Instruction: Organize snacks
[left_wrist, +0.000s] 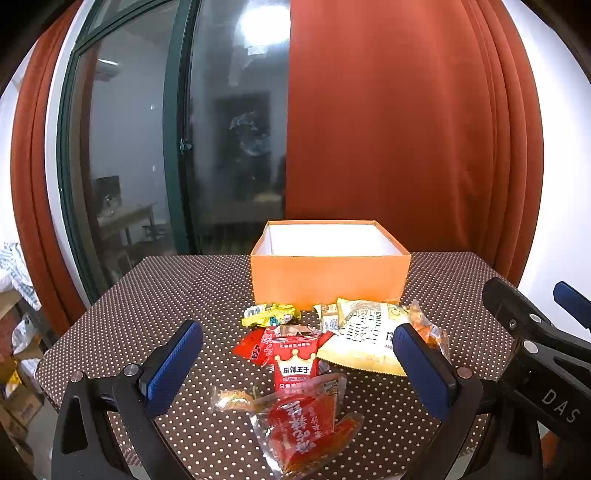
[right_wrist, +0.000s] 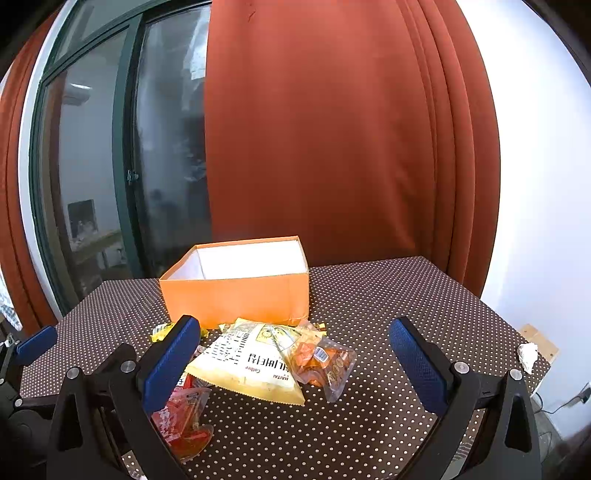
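An open orange box (left_wrist: 328, 280) (right_wrist: 236, 295) with a white inside stands at the back of the dotted table. In front of it lies a pile of snacks: a yellow chip bag (left_wrist: 365, 339) (right_wrist: 251, 362), a small yellow-green packet (left_wrist: 271, 314), red packets (left_wrist: 295, 358), a clear pouch with red contents (left_wrist: 303, 424) (right_wrist: 184, 421) and a clear pouch with orange pieces (right_wrist: 325, 362) (left_wrist: 430, 332). My left gripper (left_wrist: 299, 373) is open above the red packets. My right gripper (right_wrist: 295, 365) is open over the chip bag and orange pouch. Neither holds anything.
The table (right_wrist: 388, 314) has a brown cloth with white dots. Red curtains (right_wrist: 325, 129) and a dark glass door (left_wrist: 147, 147) stand behind it. A crumpled white paper (right_wrist: 528, 356) lies on a wooden piece off the table's right edge. The right gripper's body (left_wrist: 535, 350) shows at right.
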